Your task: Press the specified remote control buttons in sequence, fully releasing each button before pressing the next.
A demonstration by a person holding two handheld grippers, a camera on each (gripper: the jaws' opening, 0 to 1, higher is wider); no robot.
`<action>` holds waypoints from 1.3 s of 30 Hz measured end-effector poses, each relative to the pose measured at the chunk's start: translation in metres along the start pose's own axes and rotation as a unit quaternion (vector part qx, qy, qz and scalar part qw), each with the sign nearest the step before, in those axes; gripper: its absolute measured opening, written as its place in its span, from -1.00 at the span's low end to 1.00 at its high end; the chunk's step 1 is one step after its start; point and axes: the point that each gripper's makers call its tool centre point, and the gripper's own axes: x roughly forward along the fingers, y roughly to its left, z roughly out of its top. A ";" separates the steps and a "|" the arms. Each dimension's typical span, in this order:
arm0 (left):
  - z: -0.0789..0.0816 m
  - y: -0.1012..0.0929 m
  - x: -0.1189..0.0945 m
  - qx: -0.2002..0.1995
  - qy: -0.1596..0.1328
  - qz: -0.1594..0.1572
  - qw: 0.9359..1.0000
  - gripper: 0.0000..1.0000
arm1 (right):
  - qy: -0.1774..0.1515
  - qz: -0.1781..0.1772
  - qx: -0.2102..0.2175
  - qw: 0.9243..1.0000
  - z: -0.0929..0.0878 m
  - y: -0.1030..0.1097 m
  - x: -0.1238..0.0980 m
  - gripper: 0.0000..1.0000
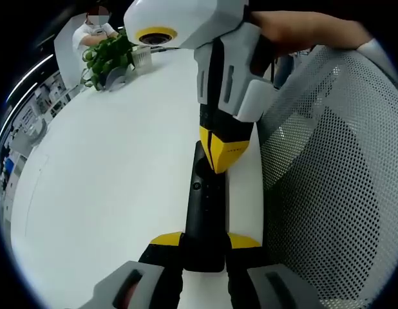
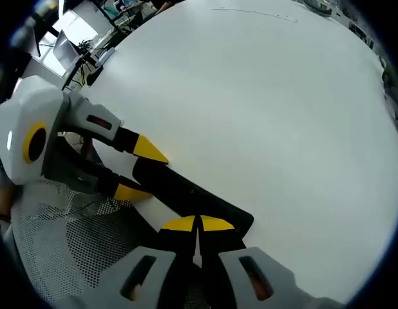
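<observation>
Around my work I have a white table (image 1: 109, 167) and, pushed up against its edge, a chair (image 1: 334, 180) with a perforated mesh back that crowds the right side of the left gripper view and the lower left of the right gripper view. At the far end of the table sits a leafy plant (image 1: 107, 56) beside a small white pot (image 1: 142, 58); I cannot tell whether the plant grows from that pot. A person (image 1: 89, 32) sits behind it, partly cut off. The remote (image 1: 205, 212), black and slim, lies on the table near the chair-side edge. My left gripper (image 1: 205, 241) has its yellow-tipped jaws spread on either side of the remote's near end, pinching it by the sides. My right gripper (image 2: 198, 224) has its jaws pressed together, tips touching, and they come down on the remote's far end; in the left gripper view those closed tips cover whichever button lies under them, so I cannot make out which one it is. One small round button shows on the remote's middle. In the right gripper view shelves and clutter beyond the table are too blurred to read.
</observation>
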 end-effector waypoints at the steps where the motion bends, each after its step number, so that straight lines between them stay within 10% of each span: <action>1: 0.000 0.000 0.000 0.000 0.000 0.000 1.000 -0.51 | 0.000 -0.001 -0.001 1.000 0.000 0.000 0.000 -1.00; 39: 0.000 -0.001 -0.001 0.002 0.000 -0.001 1.000 -0.51 | -0.019 -0.027 -0.022 0.999 0.011 -0.007 0.000 -1.00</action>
